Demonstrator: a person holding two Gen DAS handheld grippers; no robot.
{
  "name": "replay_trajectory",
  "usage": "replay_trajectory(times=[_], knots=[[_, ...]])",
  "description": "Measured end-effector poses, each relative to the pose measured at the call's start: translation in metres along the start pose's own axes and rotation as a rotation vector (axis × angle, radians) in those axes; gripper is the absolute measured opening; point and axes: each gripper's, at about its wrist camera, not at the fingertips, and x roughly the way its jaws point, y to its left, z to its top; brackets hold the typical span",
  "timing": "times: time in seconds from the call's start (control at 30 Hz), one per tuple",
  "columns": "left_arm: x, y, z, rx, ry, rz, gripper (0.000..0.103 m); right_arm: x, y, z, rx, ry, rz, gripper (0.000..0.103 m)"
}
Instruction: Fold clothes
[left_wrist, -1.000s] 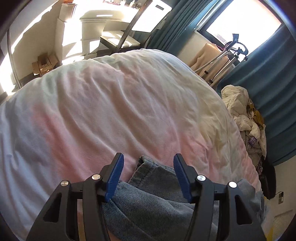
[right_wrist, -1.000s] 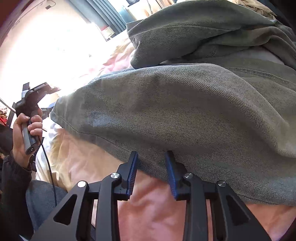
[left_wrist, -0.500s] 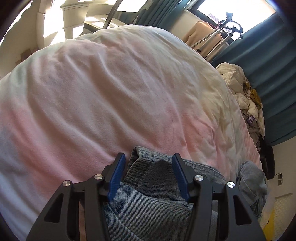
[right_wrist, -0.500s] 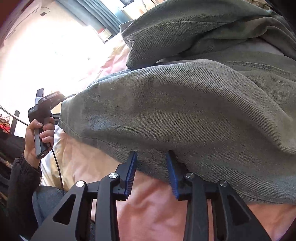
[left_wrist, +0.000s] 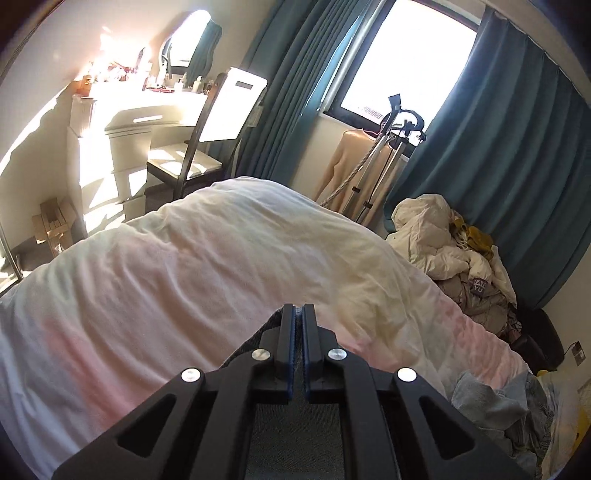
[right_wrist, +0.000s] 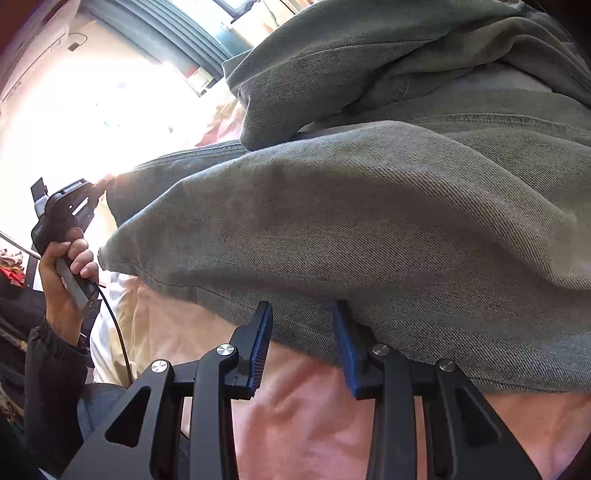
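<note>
Left wrist view, your left gripper (left_wrist: 297, 314) jaws pressed together on a fold of the grey jeans (right_wrist: 369, 221), lying near the bed's (left_wrist: 184, 277) edge, your right gripper (right_wrist: 303, 325) jaws apart, straddling their hem.

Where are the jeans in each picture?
Left wrist view: the jeans sit at the bottom middle, pinched in the shut left gripper, mostly hidden behind it.
Right wrist view: the jeans fill the middle and right, their lower edge between the right gripper fingers.
Shared landmark: the pink and white duvet lying under the jeans.
</note>
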Motion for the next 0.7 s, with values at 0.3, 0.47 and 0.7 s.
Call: replay_trajectory(times=[0.3, 0.47, 0.7], knots=[[0.064, 0.014, -0.016, -0.032, 0.15, 0.114, 0.003, 0.005, 0.009, 0.002, -0.028, -0.003, -0.027, 0.034], [0.048, 0.019, -0.015, -0.097, 0.163, 0.09, 0.014, 0.003, 0.008, 0.007, -0.018, -0.008, -0.022, 0.034], [-0.009, 0.024, -0.03, -0.115, 0.16, 0.026, 0.04, 0.017, -0.009, 0.003, -0.023, -0.029, -0.05, 0.034]])
